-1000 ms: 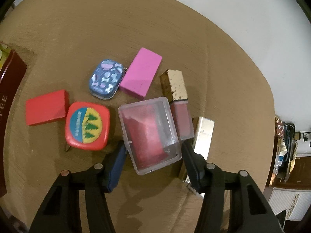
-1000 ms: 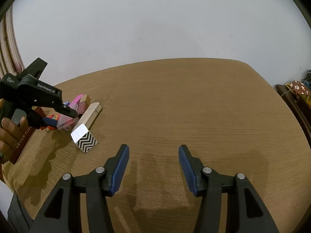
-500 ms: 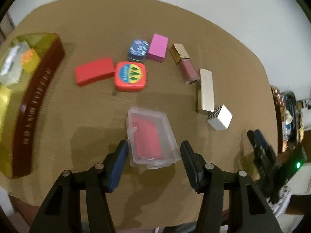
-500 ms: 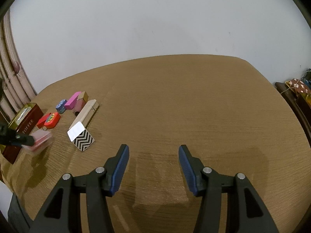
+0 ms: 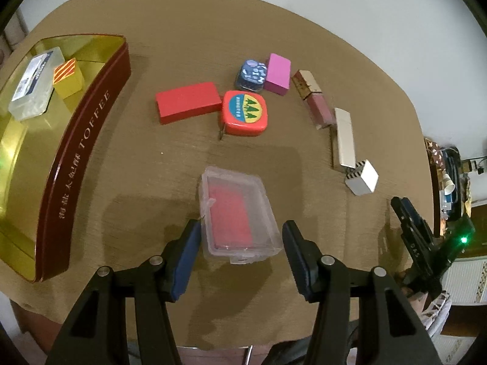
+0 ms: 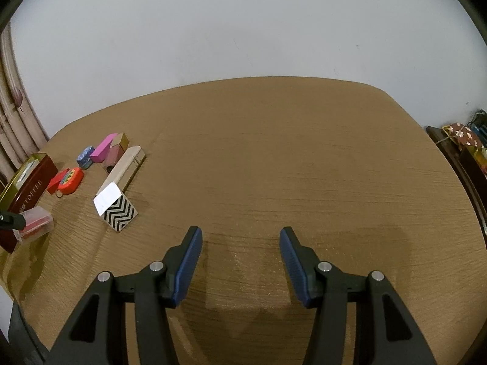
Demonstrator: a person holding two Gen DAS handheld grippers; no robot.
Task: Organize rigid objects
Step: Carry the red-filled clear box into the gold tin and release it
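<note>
My left gripper is shut on a clear plastic box with a red insert, held above the brown table. In the right wrist view the same box hangs at the far left beside the tin. An open maroon toffee tin lies to the left; it holds a clear case and a yellow block. My right gripper stands open over bare table with nothing between its fingers.
Beyond the held box lie a red block, a red tape measure, a blue patterned tin, a pink block, a lip gloss, a long pale box and a chevron cube.
My left gripper carried the clear box up and away from the cluster, toward the near edge and the tin, which has come fully into view. The right gripper stayed put.
</note>
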